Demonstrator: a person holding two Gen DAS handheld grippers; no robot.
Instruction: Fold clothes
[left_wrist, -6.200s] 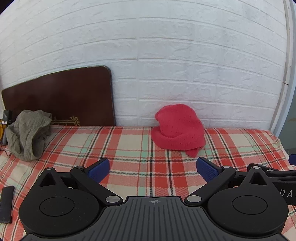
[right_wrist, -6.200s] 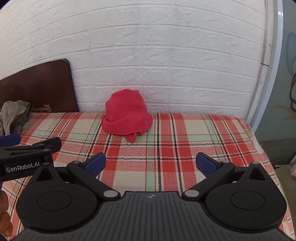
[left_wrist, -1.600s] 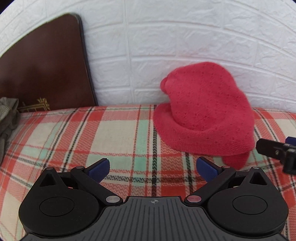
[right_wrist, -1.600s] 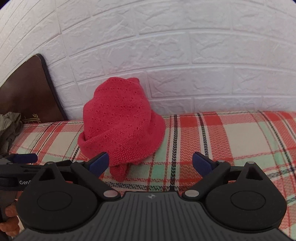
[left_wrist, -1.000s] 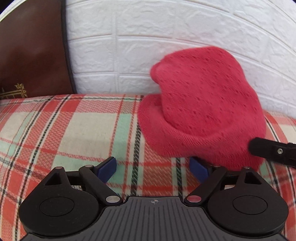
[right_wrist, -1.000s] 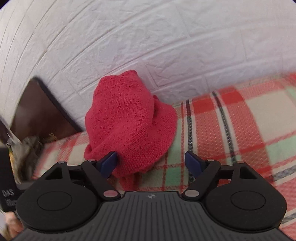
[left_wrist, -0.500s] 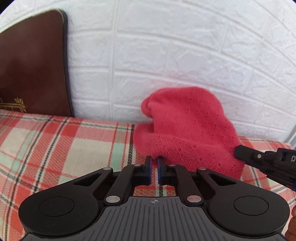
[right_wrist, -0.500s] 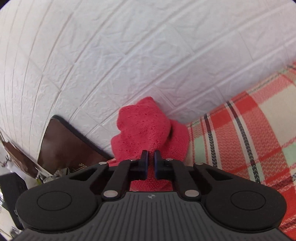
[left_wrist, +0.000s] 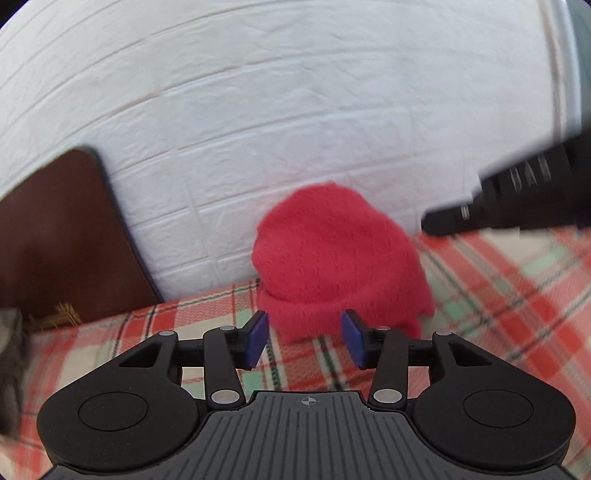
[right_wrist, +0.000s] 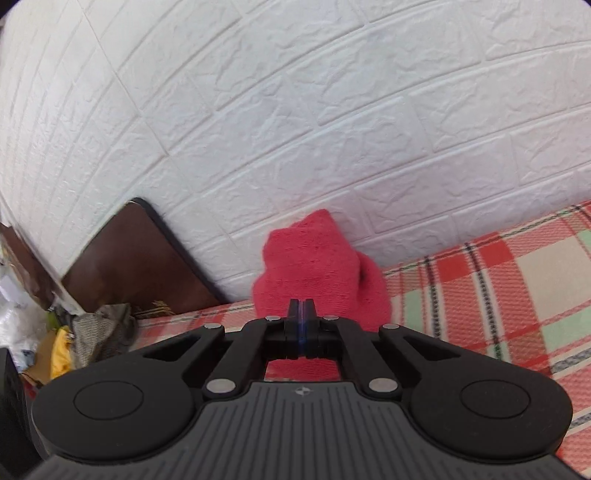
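At the far left of the left wrist view a grey-green garment (left_wrist: 13, 365) shows only as a blurred edge; in the right wrist view it lies crumpled on the plaid cover (right_wrist: 517, 288), with something yellow (right_wrist: 61, 354) just beside it. Behind it a dark brown board (left_wrist: 62, 236) leans against the white brick wall (left_wrist: 295, 110), its rounded corner uppermost.

Right of the board, the red knitted garment (left_wrist: 340, 266) sits bunched in a mound on the red, green and cream plaid cover (left_wrist: 517, 295), its back pressed against the wall. The left tool (left_wrist: 306, 339) is released: its two blue pads stand well apart, just in front of the lower rim of the mound, one at each side of that rim, and I cannot tell whether either touches the knit. This view is smeared by motion.

In the right wrist view the right tool (right_wrist: 302, 317) is clenched, the blue pads pressed flat together with only a thin line between them. The red garment (right_wrist: 317, 273) rises directly behind the tips and also shows below them, between the arms of the tool; whether any knit is pinched between the pads I cannot tell.

At the right edge of the left wrist view the black body of the right tool (left_wrist: 517, 195) reaches in above the cover, level with the top of the red mound.
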